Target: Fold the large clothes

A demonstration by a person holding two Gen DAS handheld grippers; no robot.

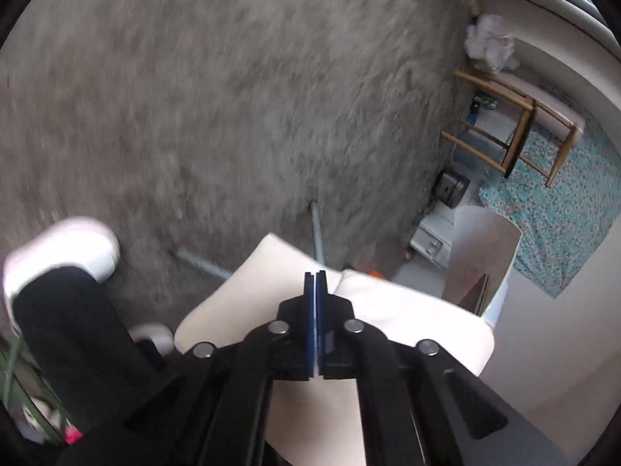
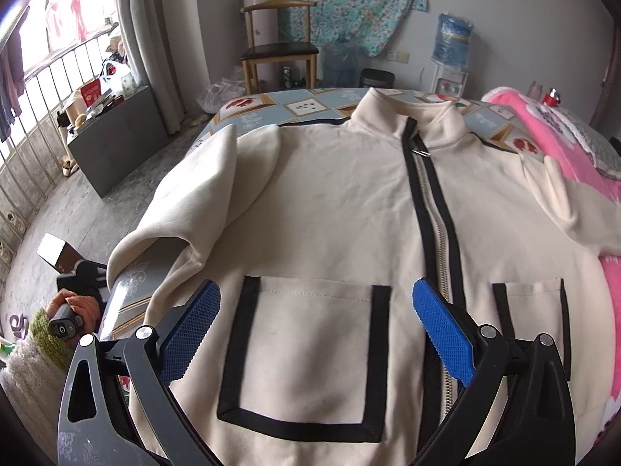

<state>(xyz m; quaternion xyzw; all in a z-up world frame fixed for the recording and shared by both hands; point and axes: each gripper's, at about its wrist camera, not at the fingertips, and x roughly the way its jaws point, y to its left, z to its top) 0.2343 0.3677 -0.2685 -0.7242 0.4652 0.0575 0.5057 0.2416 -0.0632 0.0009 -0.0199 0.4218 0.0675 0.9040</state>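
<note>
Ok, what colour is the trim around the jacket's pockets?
Black, on a cream jacket; the pocket trim shows best in the right wrist view.

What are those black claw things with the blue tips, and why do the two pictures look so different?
They are grabbing tools, one in each of a person's hands, and each carries a small camera looking along its two fingers. That camera's wide lens makes everything look round and bent.

One picture comes from the right gripper. Its blue pads are wide apart and hold nothing. It hangs over a cream jacket with black trim, lying zipped and face up on a bed.

The other picture comes from the left gripper, which points down toward the grey floor. Its blue pads are pressed together with cream cloth around them, seemingly pinching part of the jacket.
</note>
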